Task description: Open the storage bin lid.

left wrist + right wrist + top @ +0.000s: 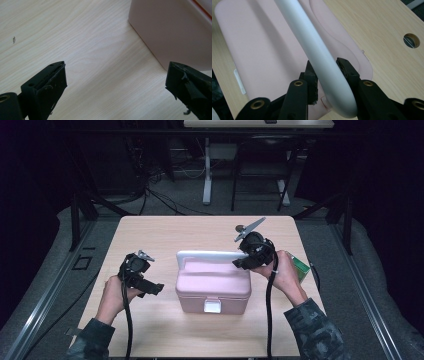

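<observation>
Two black grippers are seen, the left gripper (145,282) and right gripper (243,261), each trailed by a thick black cable (269,315) toward the near edge. A grey three-cornered plate (249,229) is mounted on top of each. Brass-ringed screw holes (298,83) are set in the black jaw arms; worn, frayed pads (53,82) are noted. Dark camouflage-patterned sleeves (312,327) are worn.

Pink case (212,287) sits mid-counter (160,232) and blocks the straight line between the two tools. Its white handle (210,255) is raised, with the right tool (243,261) clamped on its end, so the case's top is obstructed there. Left tool (150,287), jaws apart, has bare counter under it; the case's side wall (172,32) is close beside one jaw. Green item (301,268) crowds the right edge. Far and near counter strips are free.
</observation>
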Available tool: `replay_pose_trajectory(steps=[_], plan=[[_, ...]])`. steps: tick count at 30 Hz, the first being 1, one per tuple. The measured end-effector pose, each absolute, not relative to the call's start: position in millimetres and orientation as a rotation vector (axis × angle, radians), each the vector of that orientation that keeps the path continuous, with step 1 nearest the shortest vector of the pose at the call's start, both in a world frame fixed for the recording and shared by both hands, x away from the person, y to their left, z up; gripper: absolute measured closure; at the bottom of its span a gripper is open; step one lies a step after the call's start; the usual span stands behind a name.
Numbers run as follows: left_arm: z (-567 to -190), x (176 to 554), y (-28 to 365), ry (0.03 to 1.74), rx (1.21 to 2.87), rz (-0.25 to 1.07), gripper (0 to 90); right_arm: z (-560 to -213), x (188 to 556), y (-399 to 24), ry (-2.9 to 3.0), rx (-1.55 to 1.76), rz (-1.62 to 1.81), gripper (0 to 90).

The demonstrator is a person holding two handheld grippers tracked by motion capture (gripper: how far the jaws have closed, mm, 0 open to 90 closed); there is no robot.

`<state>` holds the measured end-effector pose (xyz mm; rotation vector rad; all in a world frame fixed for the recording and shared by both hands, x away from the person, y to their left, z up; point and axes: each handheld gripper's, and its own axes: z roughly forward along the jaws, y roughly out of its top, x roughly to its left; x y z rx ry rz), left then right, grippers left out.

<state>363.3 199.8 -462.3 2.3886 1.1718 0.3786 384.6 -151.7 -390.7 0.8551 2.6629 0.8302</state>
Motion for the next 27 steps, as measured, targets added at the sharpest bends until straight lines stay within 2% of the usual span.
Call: replay_pose_trajectory(steps=[27], plan=[[-455, 358, 188, 1.104, 2.295, 0.279, 1.2, -373, 400, -160, 2.634, 0.937, 0.919, 71.2]])
